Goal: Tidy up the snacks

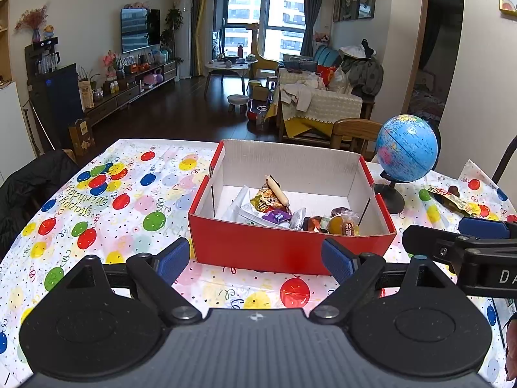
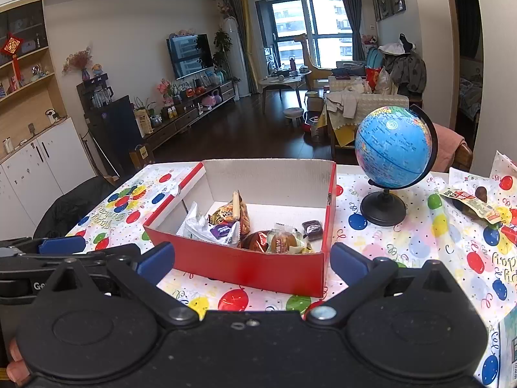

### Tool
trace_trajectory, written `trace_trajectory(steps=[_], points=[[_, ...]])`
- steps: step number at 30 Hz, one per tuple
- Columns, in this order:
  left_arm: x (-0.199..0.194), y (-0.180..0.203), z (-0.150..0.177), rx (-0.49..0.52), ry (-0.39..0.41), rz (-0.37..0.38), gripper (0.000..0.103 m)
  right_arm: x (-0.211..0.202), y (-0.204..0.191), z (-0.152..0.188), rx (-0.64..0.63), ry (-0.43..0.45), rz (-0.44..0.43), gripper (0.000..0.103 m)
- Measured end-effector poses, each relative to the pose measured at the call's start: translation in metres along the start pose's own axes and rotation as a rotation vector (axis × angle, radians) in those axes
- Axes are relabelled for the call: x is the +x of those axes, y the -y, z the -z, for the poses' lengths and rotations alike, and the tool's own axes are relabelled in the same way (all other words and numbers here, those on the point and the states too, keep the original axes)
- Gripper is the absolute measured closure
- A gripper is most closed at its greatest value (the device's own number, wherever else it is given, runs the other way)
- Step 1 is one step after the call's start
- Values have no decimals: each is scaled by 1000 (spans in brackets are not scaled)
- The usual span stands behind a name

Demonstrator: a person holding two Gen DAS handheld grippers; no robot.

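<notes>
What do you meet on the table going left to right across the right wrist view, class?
Red cardboard box of snacks → globe on its black stand → long red-and-yellow snack packet lying loose on the balloon tablecloth.

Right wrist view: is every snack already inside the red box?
No, a wrapped snack lies on the tablecloth to the right of the globe, outside the red box.
</notes>
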State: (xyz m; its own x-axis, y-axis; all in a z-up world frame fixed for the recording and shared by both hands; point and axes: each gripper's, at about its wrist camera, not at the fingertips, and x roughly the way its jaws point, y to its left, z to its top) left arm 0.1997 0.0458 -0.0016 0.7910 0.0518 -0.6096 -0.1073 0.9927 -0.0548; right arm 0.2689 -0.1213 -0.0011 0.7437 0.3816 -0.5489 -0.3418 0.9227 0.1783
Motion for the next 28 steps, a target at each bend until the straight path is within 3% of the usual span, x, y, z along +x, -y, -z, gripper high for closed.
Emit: trace_trajectory(steps=[28], points=[[2, 4, 1, 24, 15, 12, 14, 6, 5, 14, 11, -16, -1, 0]])
